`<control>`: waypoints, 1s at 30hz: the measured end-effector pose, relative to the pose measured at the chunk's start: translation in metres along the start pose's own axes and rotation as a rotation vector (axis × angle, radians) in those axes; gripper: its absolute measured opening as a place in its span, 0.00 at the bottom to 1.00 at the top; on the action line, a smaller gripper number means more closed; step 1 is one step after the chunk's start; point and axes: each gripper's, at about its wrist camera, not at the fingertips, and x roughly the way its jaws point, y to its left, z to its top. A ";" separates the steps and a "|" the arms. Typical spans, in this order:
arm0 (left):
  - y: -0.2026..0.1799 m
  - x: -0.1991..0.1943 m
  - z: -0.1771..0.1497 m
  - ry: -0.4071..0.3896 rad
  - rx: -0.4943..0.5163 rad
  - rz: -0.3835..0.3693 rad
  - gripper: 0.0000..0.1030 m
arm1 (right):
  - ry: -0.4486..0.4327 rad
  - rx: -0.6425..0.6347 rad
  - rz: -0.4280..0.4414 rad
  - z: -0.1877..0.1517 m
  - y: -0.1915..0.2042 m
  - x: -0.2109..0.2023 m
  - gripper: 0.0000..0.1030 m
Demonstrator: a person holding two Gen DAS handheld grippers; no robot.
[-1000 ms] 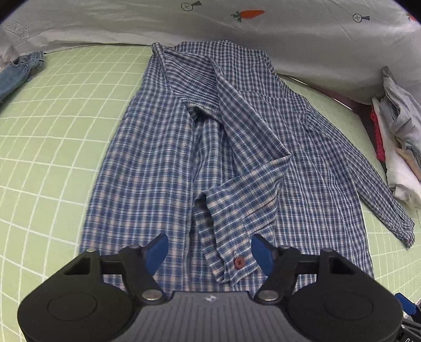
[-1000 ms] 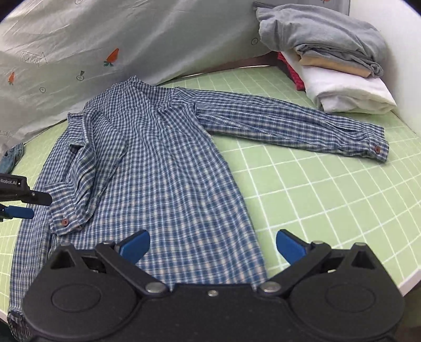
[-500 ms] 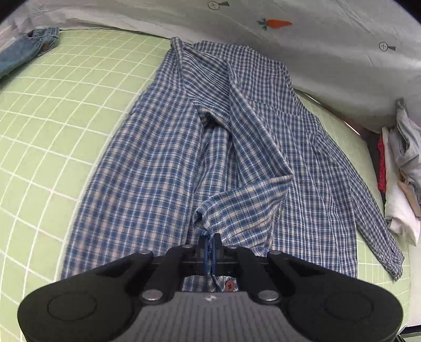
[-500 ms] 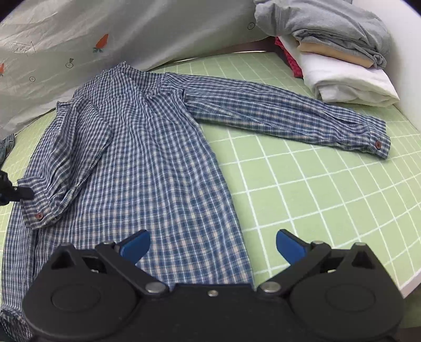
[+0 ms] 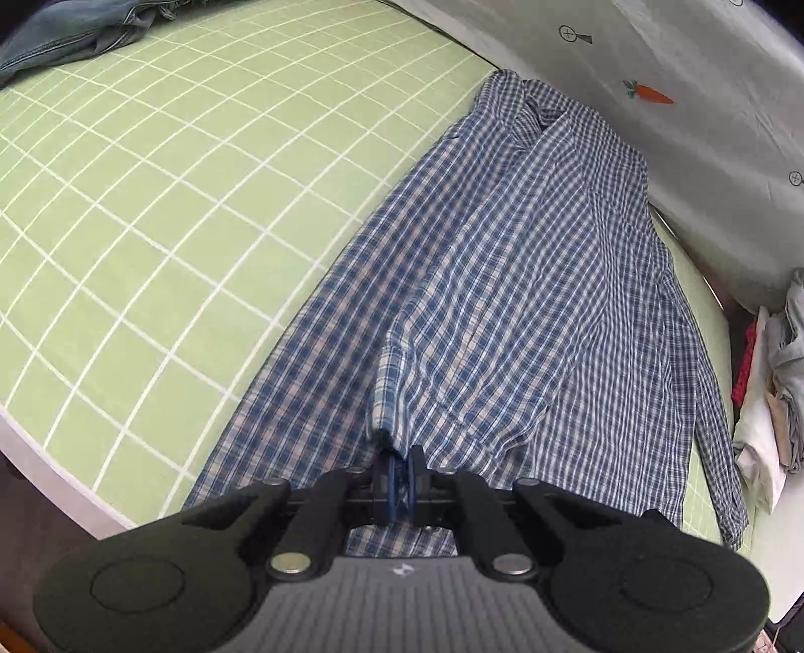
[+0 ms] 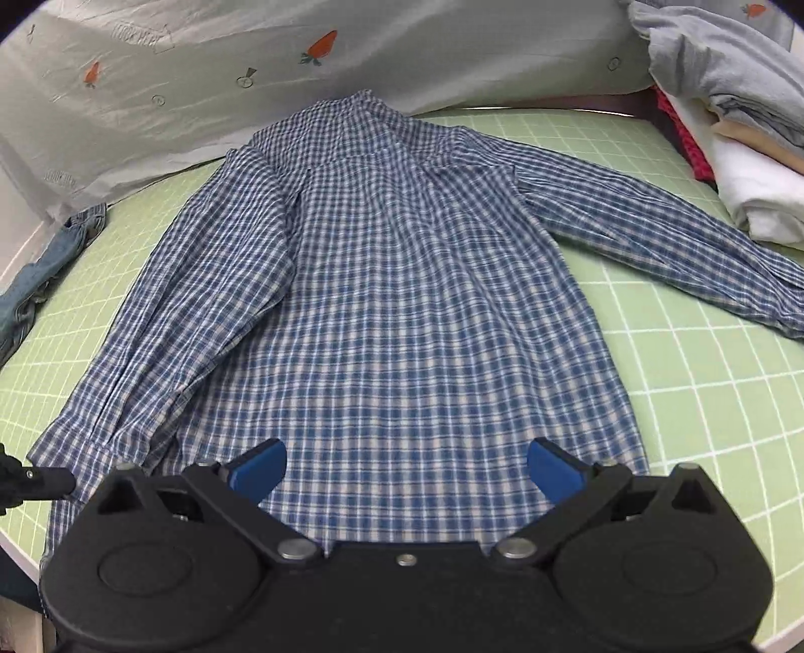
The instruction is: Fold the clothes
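A blue and white checked shirt (image 6: 402,311) lies spread on the green gridded bed, collar toward the far side. Its left sleeve (image 5: 452,351) is folded over the body and pulled straight toward the near edge. My left gripper (image 5: 399,469) is shut on that sleeve's cuff, with cloth pinched between the blue pads. The other sleeve (image 6: 678,251) stretches out to the right across the sheet. Above the shirt's hem, my right gripper (image 6: 404,464) hangs open and holds nothing.
A stack of folded clothes (image 6: 738,130) sits at the far right, also seen as folded clothes (image 5: 774,382). Blue jeans (image 5: 75,35) lie at the far left, jeans (image 6: 45,271). A grey carrot-print quilt (image 6: 201,75) lines the back. The bed's near edge (image 5: 65,467) runs close by.
My left gripper closed on the cuff and drew the sleeve down toward the near edge, straightening it. The right gripper shifted left over the shirt's hem and stayed open.
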 end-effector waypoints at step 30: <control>-0.148 -0.054 0.037 -0.511 0.376 0.021 1.00 | -0.218 0.171 -0.137 0.055 -0.098 -0.041 1.00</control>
